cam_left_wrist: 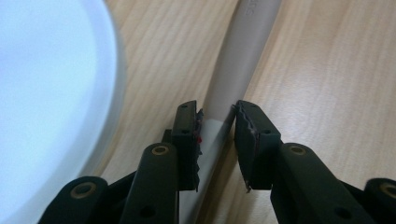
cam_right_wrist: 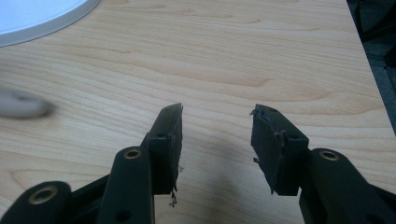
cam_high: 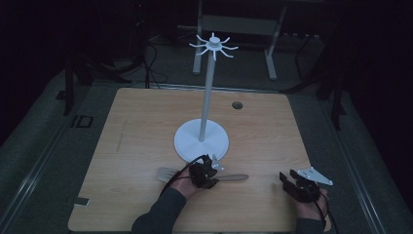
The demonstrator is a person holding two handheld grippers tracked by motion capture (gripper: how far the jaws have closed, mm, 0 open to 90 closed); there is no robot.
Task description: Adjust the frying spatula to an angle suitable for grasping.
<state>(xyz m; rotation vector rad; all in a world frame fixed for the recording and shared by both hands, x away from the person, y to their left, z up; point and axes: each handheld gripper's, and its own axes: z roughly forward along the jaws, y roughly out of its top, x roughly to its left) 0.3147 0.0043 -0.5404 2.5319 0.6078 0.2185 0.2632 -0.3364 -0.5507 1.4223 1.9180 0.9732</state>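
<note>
A grey utensil [cam_high: 234, 178] lies flat on the wooden table [cam_high: 141, 126], just in front of the white hook stand [cam_high: 208, 92]. Its flat head [cam_high: 165, 173] points left and its handle right. My left gripper [cam_high: 209, 176] reaches down over the middle of the handle. In the left gripper view the handle [cam_left_wrist: 238, 56] runs between the jaws of the left gripper [cam_left_wrist: 217, 112], and both pads touch its sides. My right gripper [cam_high: 285, 179] rests low near the table's front right. In the right gripper view the right gripper [cam_right_wrist: 217, 114] stands open over bare wood.
The stand's round white base [cam_left_wrist: 46, 93] lies close to the left of the held handle. The base's rim [cam_right_wrist: 42, 18] and the handle's blurred end [cam_right_wrist: 21, 103] show in the right gripper view. A small round hole [cam_high: 237, 105] sits at the table's back right.
</note>
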